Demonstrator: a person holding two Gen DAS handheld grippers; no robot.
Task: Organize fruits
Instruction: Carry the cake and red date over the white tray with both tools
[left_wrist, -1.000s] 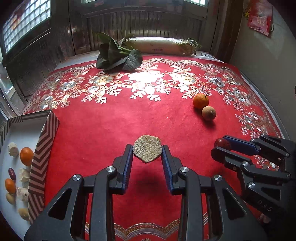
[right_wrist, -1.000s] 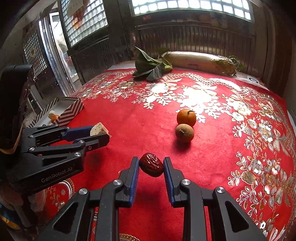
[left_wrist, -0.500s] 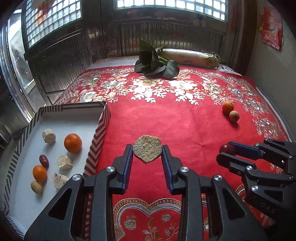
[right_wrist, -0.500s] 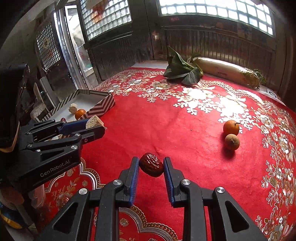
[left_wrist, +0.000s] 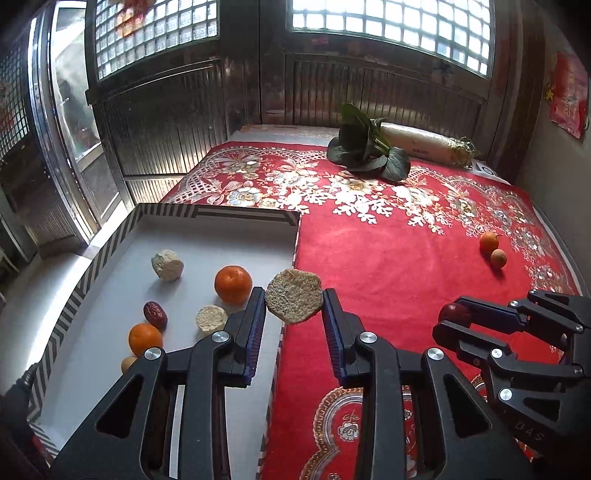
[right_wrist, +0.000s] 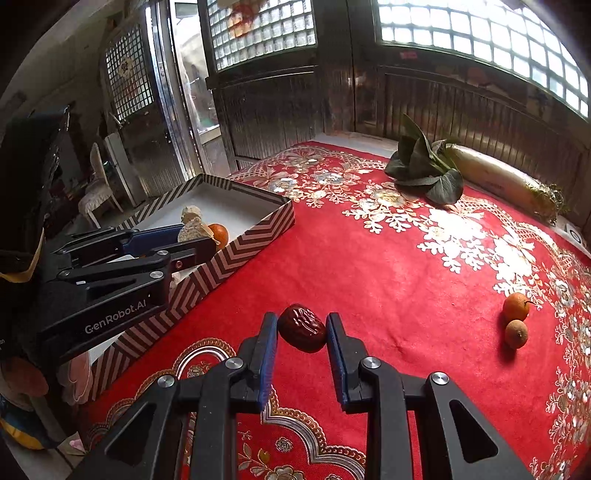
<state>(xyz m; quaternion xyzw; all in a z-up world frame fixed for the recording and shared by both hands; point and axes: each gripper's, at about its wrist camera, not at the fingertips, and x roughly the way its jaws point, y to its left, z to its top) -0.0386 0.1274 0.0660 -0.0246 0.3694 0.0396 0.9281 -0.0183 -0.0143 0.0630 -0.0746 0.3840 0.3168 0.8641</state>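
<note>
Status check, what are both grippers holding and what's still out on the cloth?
Left gripper shut on pale spongy slice, at striped box rim. Right gripper shut on red date. Tangerine and brown round fruit left on cloth. Path clear.

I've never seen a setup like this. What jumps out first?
Two black tools fill the foreground: the left tool grips a pale crumbly slice at the striped tray's edge, the right tool a wrinkled red date. Behind lies a bright red floral cloth.
</note>
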